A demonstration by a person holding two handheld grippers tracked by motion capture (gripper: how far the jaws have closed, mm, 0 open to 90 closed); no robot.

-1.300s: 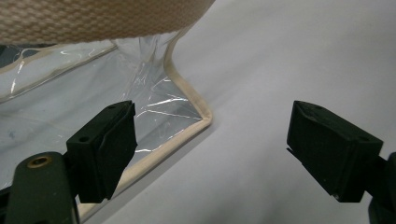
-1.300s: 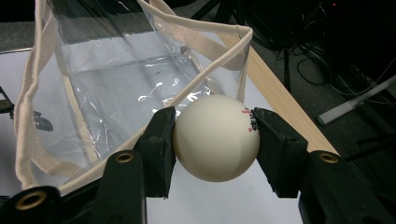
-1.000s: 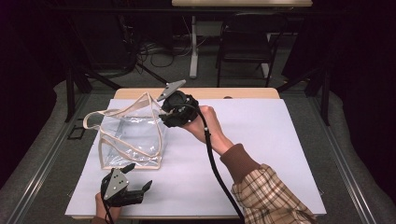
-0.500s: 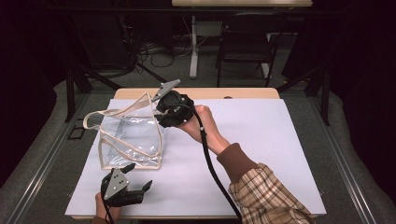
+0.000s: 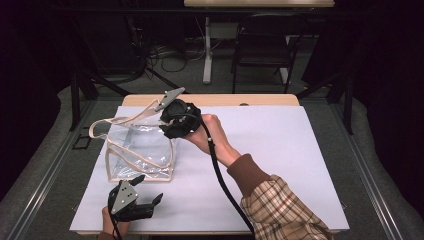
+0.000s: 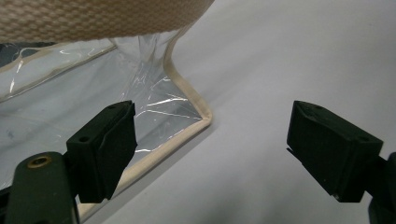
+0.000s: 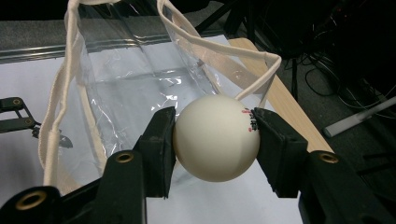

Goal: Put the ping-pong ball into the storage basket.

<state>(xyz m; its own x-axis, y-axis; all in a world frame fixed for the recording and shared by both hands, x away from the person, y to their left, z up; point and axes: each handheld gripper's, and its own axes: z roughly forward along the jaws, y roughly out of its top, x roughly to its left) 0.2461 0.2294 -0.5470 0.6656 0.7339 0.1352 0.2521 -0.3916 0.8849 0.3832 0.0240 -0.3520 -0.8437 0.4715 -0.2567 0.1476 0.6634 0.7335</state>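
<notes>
- White sheeting is spread over the table (image 5: 280, 165), and all the work is laid out on its left half.
- Clear plastic with cream webbing trim makes up the tote bag (image 5: 140, 150), which is stood at the left of the table with its mouth turned up and its handles (image 5: 107, 125) raised; nothing is seen inside it.
- At the bag's far right rim the right gripper (image 5: 167, 117) is held, its jaws clenched on the white ball (image 7: 217, 137), which is gripped from both sides just outside the opening.
- At the near left edge the left gripper (image 5: 150, 192) is kept low, its jaws spread and nothing between them, with the bag's near corner (image 6: 203, 119) just ahead.
- As judged, the pick-up is done; the ball is not yet carried over the mouth and let go inside.
</notes>
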